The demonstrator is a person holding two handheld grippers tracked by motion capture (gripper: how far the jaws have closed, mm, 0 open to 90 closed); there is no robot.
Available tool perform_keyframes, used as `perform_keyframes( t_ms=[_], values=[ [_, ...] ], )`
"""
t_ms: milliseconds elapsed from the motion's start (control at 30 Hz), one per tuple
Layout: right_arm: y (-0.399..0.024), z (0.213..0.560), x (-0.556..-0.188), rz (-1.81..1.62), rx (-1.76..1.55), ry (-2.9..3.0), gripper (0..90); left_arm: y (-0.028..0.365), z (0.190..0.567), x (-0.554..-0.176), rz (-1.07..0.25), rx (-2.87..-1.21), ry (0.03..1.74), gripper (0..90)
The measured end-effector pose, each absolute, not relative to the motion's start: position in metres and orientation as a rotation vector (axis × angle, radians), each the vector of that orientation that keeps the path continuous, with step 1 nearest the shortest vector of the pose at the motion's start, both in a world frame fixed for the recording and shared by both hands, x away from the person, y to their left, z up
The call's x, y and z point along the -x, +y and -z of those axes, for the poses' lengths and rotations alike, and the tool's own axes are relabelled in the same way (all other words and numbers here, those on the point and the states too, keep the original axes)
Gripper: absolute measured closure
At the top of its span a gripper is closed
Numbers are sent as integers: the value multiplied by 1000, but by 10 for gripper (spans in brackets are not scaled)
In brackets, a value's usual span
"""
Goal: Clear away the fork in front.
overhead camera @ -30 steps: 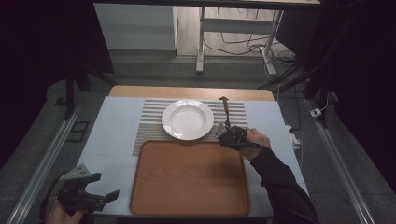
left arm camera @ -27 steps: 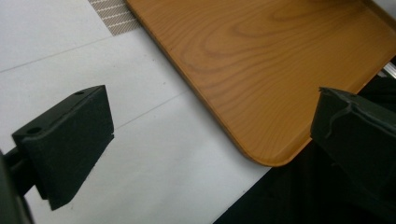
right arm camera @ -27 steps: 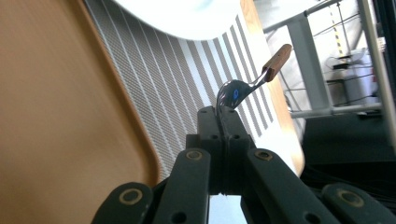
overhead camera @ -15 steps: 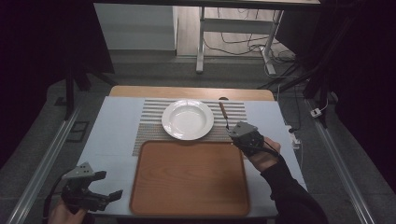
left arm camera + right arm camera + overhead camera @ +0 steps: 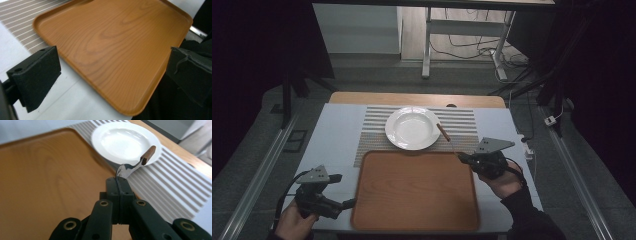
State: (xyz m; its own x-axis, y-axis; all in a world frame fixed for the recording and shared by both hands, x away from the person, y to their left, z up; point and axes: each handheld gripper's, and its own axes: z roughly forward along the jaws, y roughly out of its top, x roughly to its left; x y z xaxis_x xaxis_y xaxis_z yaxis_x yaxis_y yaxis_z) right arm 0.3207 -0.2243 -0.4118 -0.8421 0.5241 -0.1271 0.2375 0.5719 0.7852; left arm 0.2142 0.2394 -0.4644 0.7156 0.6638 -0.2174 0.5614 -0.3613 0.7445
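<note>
Desk surface (image 5: 337, 130), pale and wide, carries everything, with a strip of bare wood along its far edge. Nearest the person lies the rectangular orange-brown wooden tray (image 5: 414, 190), its inside bare. Beyond the tray's far edge a grey-and-white striped placemat (image 5: 462, 125) is spread, and on it sits the round white deep plate (image 5: 412, 128).

At the tray's right far corner the right claw (image 5: 462, 158) is clamped tight on the metal end of a small utensil with a reddish-brown wooden handle (image 5: 148, 154). The utensil is lifted off the desk and slants away from the claw, its handle reaching to the plate's right rim; whether it is a spoon or a fork I cannot tell.

By the tray's left near corner, the left claw (image 5: 112, 75) stands wide apart with nothing between its pads, aimed across the tray.
</note>
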Motion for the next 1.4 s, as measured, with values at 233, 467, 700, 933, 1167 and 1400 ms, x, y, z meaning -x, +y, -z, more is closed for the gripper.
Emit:
perform_keyframes(
  t_ms=[233,467,700,933,1167,1400],
  values=[
    [-226,412,-305,-1267,-579,2519,894,215,453,-236,-167,-2147,828,0],
    [-222,417,-287,-1390,-523,2621,894,188,444,-258,-175,-2226,722,0],
    [-212,418,-271,-1488,-413,2703,894,161,437,-274,-180,-2319,524,0],
    [-203,418,-263,-1538,-308,2779,894,139,436,-289,-151,-2402,327,0],
    [-195,419,-257,-1551,-207,2845,894,115,441,-294,-107,-2487,94,40],
    [-191,419,-254,-1546,-137,2885,894,105,443,-293,-92,-2541,-71,318]
  ],
)
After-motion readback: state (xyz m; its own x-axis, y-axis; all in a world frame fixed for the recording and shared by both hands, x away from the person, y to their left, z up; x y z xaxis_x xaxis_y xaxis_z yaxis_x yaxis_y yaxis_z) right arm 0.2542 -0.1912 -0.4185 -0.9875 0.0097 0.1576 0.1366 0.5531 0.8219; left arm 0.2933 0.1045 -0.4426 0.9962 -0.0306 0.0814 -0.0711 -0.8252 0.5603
